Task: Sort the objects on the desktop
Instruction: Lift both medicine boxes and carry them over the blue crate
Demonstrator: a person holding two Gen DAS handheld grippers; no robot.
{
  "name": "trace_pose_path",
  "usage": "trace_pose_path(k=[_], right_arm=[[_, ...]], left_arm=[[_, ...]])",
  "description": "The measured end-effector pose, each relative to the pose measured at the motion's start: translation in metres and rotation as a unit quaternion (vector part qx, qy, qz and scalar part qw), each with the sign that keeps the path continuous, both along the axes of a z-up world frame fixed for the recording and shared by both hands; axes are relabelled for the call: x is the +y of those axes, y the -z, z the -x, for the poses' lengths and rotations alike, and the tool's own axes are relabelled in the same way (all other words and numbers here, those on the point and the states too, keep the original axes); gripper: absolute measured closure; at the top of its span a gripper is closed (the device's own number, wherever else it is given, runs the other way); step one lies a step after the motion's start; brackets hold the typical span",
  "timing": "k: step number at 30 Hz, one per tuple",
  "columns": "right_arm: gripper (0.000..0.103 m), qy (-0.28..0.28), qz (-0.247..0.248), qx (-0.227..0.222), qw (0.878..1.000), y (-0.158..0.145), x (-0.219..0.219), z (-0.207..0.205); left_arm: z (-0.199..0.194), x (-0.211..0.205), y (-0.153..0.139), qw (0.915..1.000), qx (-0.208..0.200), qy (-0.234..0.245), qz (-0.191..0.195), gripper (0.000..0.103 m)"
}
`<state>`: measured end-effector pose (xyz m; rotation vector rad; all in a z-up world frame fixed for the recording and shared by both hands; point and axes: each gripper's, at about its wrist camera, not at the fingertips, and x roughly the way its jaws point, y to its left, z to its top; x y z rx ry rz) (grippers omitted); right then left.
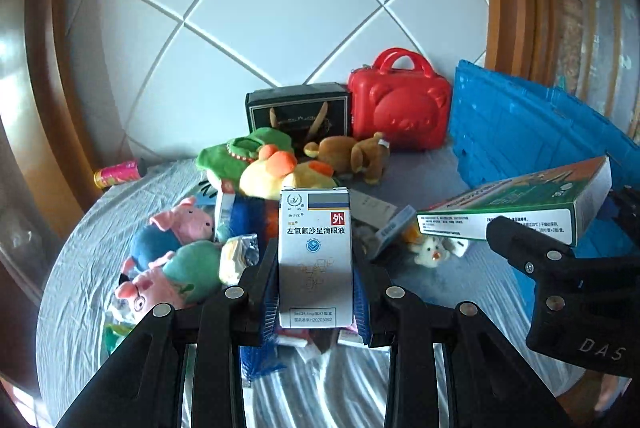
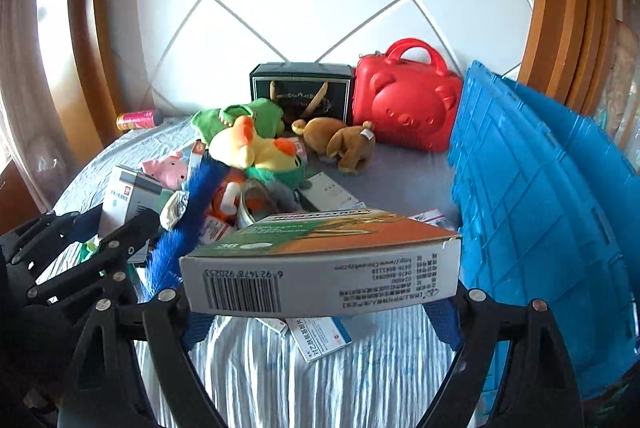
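Observation:
My left gripper (image 1: 315, 292) is shut on a small white eye-drop box (image 1: 315, 260) and holds it upright above the table. My right gripper (image 2: 320, 302) is shut on a green and orange medicine box (image 2: 320, 264), held flat above the cloth; that box also shows at the right of the left wrist view (image 1: 516, 203). Below them lies a pile of plush toys: pink pigs (image 1: 176, 248), a yellow duck (image 2: 252, 147), a green toy (image 1: 236, 151) and a brown bear (image 2: 340, 139). Loose medicine boxes (image 2: 320, 338) lie on the cloth.
A blue plastic crate (image 2: 540, 211) stands at the right. A red bear-shaped case (image 2: 408, 107) and a black box (image 2: 300, 91) stand at the back against the tiled wall. A pink can (image 2: 138, 119) lies at the back left. The round table has a grey cloth (image 2: 320, 380).

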<state>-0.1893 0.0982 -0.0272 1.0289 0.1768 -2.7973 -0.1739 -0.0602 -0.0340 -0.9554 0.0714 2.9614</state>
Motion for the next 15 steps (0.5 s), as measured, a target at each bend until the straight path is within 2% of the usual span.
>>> trace_pose_path(k=[8, 15], right_arm=[[0.016, 0.025, 0.003, 0.056, 0.998, -0.043, 0.027, -0.016], [0.016, 0.046, 0.006, 0.108, 0.993, -0.079, 0.102, -0.037]], left_arm=[[-0.002, 0.039, -0.032, 0.9989, 0.04, 0.024, -0.002, 0.072], [0.005, 0.126, -0.059, 0.9958, 0.076, 0.05, -0.012, 0.072]])
